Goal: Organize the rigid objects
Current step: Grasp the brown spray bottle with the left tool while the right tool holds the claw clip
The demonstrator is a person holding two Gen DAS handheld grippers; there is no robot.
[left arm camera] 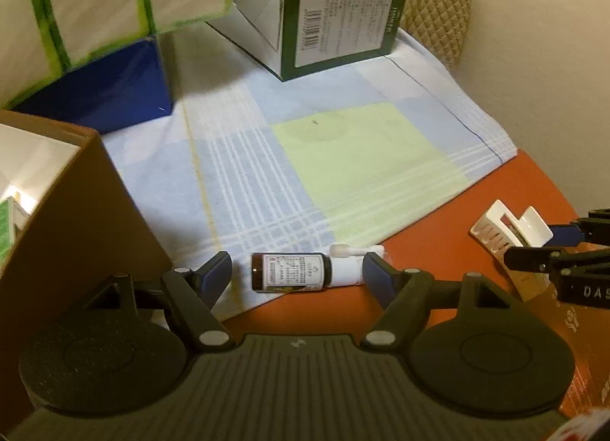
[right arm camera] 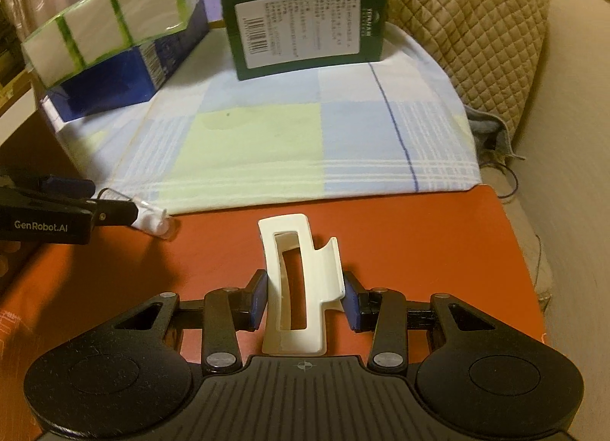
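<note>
A small brown spray bottle [left arm camera: 289, 272] with a white label and white nozzle lies on its side at the near edge of the checked cloth [left arm camera: 305, 159]. My left gripper [left arm camera: 297, 273] is open with one finger at each end of the bottle, not pressing it. The bottle's white nozzle shows in the right wrist view [right arm camera: 154, 225] beside the left gripper. My right gripper [right arm camera: 305, 298] is shut on a white hair claw clip [right arm camera: 299, 288] over the orange surface [right arm camera: 419, 235]. The clip also shows in the left wrist view [left arm camera: 509, 229].
A brown cardboard box [left arm camera: 76, 212] stands at the left. A blue box [right arm camera: 114, 82] carries a green-edged tissue pack [right arm camera: 110, 25]. A dark green box [right arm camera: 309, 25] stands at the back with a white box on top. A quilted cushion [right arm camera: 469, 40] lies at right.
</note>
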